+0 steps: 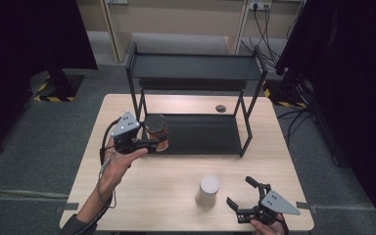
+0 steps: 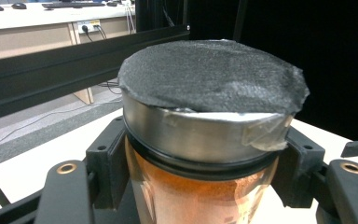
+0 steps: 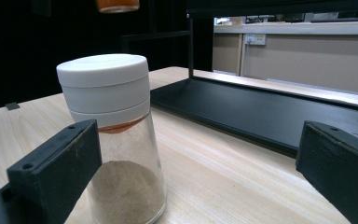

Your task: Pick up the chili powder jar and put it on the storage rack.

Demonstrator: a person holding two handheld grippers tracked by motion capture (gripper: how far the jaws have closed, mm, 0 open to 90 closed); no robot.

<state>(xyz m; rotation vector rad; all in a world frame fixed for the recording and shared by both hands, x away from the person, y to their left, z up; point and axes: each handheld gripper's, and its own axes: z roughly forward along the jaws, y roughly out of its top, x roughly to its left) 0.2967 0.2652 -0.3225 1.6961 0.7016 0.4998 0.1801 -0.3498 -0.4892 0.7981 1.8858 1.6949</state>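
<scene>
While our left gripper point(image 1: 152, 143) held the orange-filled jar point(image 1: 156, 131) clear of the bench point(image 1: 166, 196), its fingers point(image 2: 106, 161) were clamped on the glass just under the metal lid band, one finger pressing each side, with the jar upright between them and the foam-covered lid point(image 2: 212, 74) standing above the fingers. We judged the grip itself to be the main risk: the pads met smooth glass below a wider band, so a tilt of the hand could have let the jar slide down between the fingers and drop. The black rack point(image 1: 196, 73) stood just beyond the fingers, its lower shelf point(image 1: 205, 134) under and past the jar and its upper shelf overhead; we thought a careless lift could have knocked the lid against a post or the upper shelf's edge. Our right gripper point(image 1: 248, 198) rested low on the bench with its fingers point(image 3: 56, 168) spread wide and holding nothing; the white-capped shaker point(image 3: 112, 135) stood just ahead, close by one finger but untouched as far as we could tell. Any nudge forward there might have tipped that narrow shaker over.
</scene>
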